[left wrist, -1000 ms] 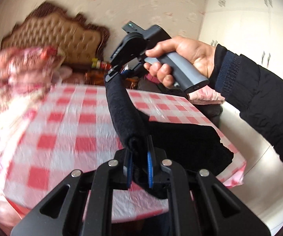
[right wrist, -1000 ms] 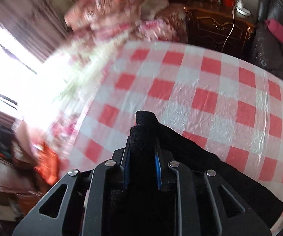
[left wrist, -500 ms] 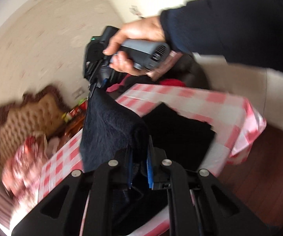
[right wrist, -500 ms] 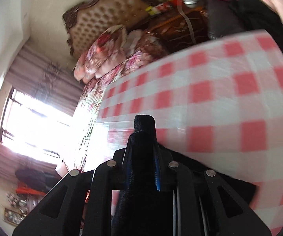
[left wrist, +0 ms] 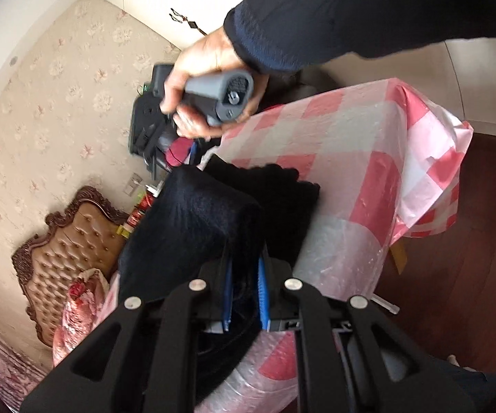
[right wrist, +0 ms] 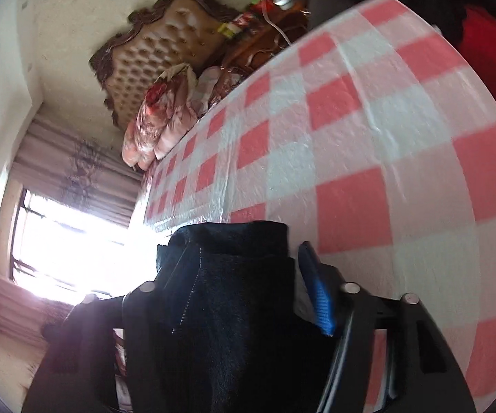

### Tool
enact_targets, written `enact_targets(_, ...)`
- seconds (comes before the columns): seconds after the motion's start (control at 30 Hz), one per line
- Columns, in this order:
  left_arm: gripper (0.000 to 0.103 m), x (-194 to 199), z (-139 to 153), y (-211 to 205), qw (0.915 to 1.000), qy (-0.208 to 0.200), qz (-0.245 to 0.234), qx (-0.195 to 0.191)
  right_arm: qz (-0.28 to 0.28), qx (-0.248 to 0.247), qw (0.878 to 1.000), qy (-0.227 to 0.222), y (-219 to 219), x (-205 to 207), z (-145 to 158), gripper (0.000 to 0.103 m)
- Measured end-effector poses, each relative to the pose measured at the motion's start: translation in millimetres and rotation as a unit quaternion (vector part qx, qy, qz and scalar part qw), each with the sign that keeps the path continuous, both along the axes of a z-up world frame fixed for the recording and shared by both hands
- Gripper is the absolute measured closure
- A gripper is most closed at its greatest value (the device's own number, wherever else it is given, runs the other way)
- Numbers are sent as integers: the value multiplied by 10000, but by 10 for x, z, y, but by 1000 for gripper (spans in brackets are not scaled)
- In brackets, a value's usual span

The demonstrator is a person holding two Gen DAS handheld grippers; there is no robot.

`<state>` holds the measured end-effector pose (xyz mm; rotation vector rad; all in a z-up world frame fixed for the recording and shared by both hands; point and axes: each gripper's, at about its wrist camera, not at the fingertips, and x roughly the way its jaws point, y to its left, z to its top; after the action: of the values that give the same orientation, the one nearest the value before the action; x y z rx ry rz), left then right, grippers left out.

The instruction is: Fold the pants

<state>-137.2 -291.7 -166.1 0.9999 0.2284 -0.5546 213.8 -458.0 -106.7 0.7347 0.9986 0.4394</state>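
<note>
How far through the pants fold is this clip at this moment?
Midway, by the look of it. Done: part of the black pants already lies on the checked tablecloth. In hand: the left tool is shut on one end of the cloth, and the right tool also holds cloth, though one blue pad stands clear. Left: lay the lifted part down and release.

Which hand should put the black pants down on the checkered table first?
Probably left: the left gripper pinches the black fleecy pants right above the red-and-white checkered tablecloth; the right gripper's blue pad seems loosened.
</note>
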Motion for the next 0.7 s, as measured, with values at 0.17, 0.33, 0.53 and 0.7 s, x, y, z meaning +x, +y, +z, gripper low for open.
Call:
enact_targets(0.17,91,-41,153,-39,9997,-218,23,-118,120,-177,9993,-293,15,-115,249,88)
enact_targets(0.33,91,-88,107,-94,9996,-251,-88,-46,63,-281,9989,-357,-69,-236,305,88)
enact_targets(0.53,86,-62,12,-147,9996,-19,-292,34,-267,-550,9976,-328,-235,-278,214,88)
enact_targets(0.7,42,-115,220,55,9895,990,-965,-428,-640,-1784,9811,-393,-201,-406,154,83)
